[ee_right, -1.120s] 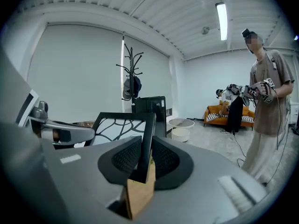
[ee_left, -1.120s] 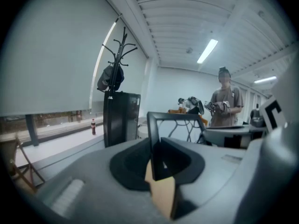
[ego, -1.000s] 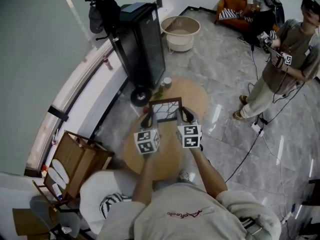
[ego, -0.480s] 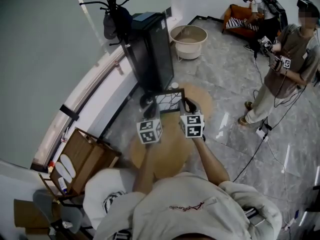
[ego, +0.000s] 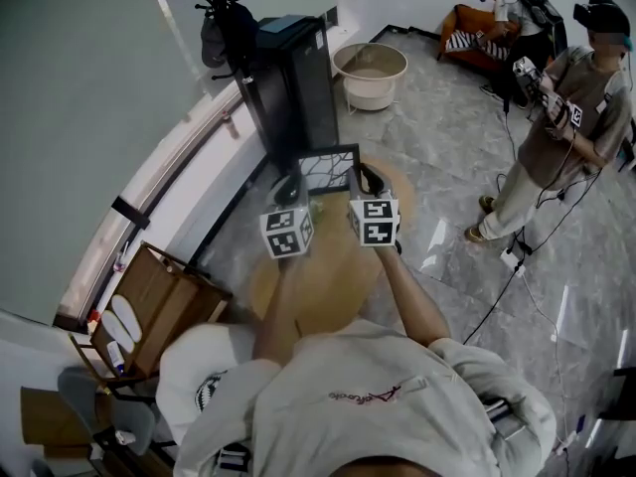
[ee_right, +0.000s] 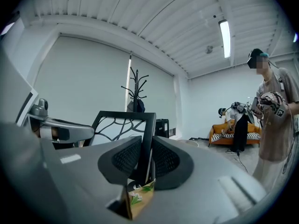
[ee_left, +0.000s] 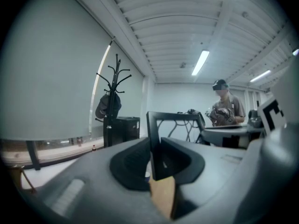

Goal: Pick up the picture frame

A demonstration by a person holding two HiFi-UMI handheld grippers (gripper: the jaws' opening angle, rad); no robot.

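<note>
Above the round wooden bench (ego: pixel 323 291), the picture frame (ego: pixel 329 170) is hanging upright in midair; the left claw (ego: pixel 290 191) is pinching its left edge, the right claw (ego: pixel 369 180) its right edge.

My left forearm (ego: pixel 270 311) and right forearm (ego: pixel 409 298) reach forward side by side. The left gripper (ego: pixel 291 191) and right gripper (ego: pixel 368 180) point about level, each with its jaws clamped on one side edge of the picture frame (ego: pixel 330 170).

Matt black picture frame (ego: pixel 329 171), smooth light wooden table (ego: pixel 328 278), glossy marbled stone floor (ego: pixel 447 137)
</note>
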